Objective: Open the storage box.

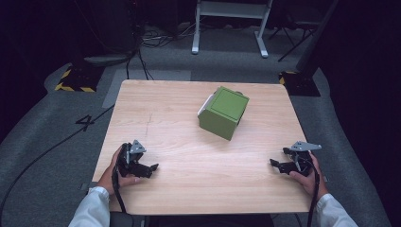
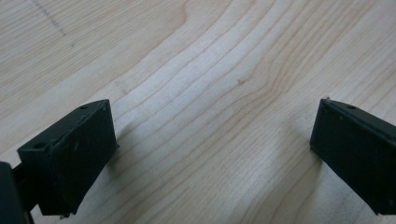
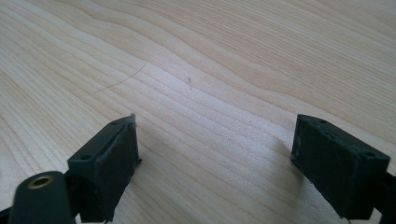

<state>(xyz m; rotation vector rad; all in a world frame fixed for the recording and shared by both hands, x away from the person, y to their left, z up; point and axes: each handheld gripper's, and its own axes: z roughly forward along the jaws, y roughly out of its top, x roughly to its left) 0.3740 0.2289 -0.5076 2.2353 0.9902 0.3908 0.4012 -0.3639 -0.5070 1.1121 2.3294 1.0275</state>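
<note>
A green box [image 1: 223, 111] with a white side stands tilted on the light wooden table [image 1: 179, 118], right of centre toward the back. My left gripper [image 1: 150, 168] rests near the front left edge, held by a hand, well short of the box. In the left gripper view its jaws stand wide apart over bare wood, so the left gripper [image 2: 212, 135] is open. My right gripper [image 1: 275, 164] sits near the front right edge, also in a hand. The right gripper [image 3: 215, 149] is open too, with nothing between its fingers [image 3: 112, 161].
Grey carpet surrounds the table. Black cables [image 1: 47, 151] run across the floor at left, a white frame's legs [image 1: 227, 28] stand behind the table, and yellow-black striped bases [image 1: 75, 80] sit at both back corners. A "4" mark [image 1: 86, 122] lies on the floor.
</note>
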